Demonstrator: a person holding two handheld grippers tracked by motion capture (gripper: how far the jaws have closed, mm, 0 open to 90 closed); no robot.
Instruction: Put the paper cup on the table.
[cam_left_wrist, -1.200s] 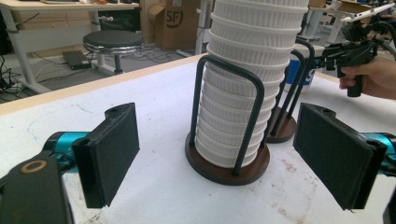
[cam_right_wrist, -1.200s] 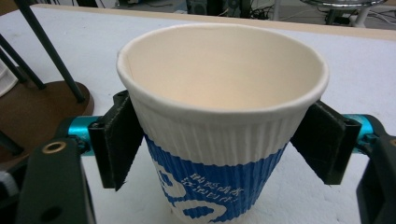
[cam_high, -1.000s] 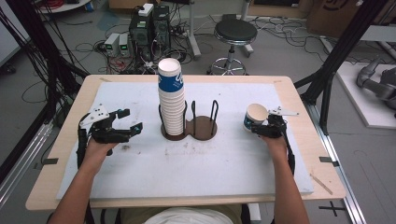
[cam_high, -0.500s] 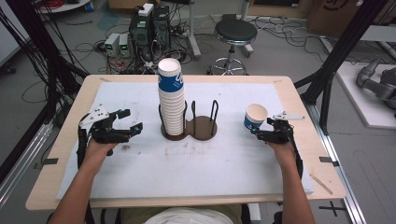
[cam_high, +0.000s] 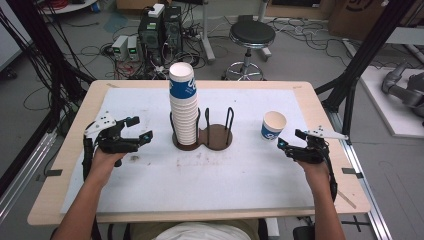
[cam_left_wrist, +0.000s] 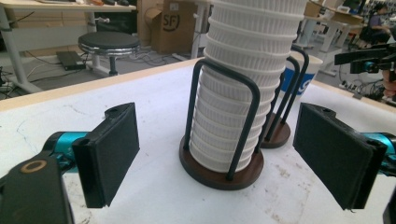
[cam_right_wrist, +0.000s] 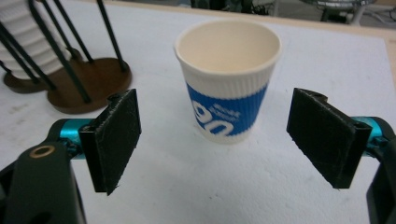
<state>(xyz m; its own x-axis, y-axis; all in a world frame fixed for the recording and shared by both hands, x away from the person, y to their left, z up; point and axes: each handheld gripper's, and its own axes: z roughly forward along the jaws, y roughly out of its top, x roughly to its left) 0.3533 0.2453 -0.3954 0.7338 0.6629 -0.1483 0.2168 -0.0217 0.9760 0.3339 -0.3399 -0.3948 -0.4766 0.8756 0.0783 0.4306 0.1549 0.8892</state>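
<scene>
While the right gripper (cam_right_wrist: 219, 144) holds its jaws apart and empty, the ribbed white paper cup (cam_high: 273, 125) with a blue band stands upright near the worktop's (cam_high: 240, 185) right edge, bare surface around it.

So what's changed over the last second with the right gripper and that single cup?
The right gripper has let go of the paper cup and backed off toward the person; its jaws now stand open and clear of the cup, which sits upright on the white mat. The left gripper, the cup stack and the holder stayed put.
</scene>
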